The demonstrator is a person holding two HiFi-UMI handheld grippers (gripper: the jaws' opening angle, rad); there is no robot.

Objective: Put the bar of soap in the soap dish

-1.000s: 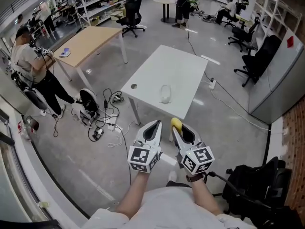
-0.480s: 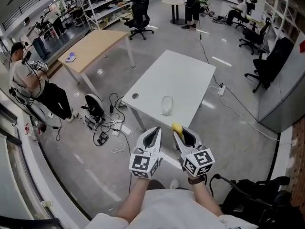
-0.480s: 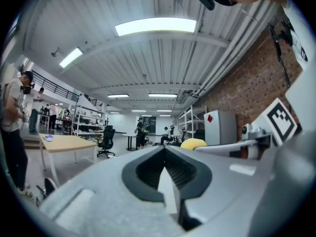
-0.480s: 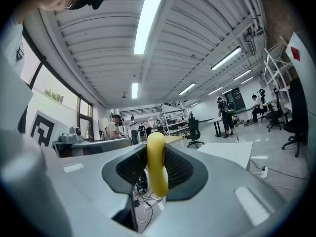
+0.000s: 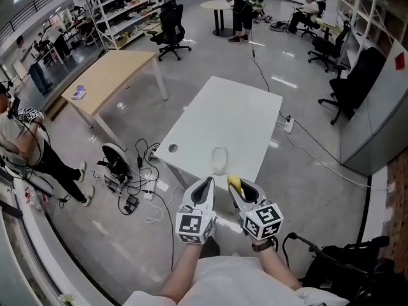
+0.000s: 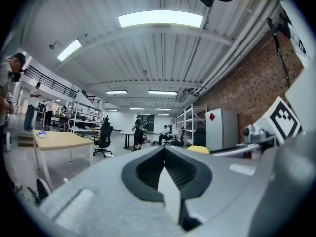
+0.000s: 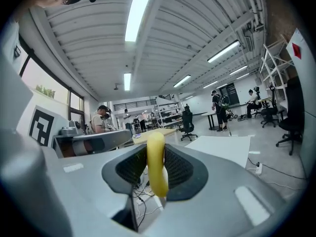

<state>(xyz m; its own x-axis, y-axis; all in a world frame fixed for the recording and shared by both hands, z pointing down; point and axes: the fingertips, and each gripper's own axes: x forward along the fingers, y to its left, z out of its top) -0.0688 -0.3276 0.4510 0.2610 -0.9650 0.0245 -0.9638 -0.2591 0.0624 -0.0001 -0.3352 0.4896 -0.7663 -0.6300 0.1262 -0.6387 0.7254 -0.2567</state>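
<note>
A clear soap dish sits near the front edge of the white table, just beyond both grippers. My right gripper is shut on a yellow bar of soap, held upright between its pads. In the right gripper view the bar of soap fills the gap of the gripper, with the white table ahead on the right. My left gripper hangs beside it, shut and empty. The left gripper view shows that gripper with jaws meeting, and the soap to its right.
A wooden table stands to the left, with cables and gear on the floor between it and the white table. A black bag lies at lower right. Office chairs and people stand farther off.
Both grippers have come forward toward the white table with the soap still held. The soap dish now lies just ahead of the fingertips.
</note>
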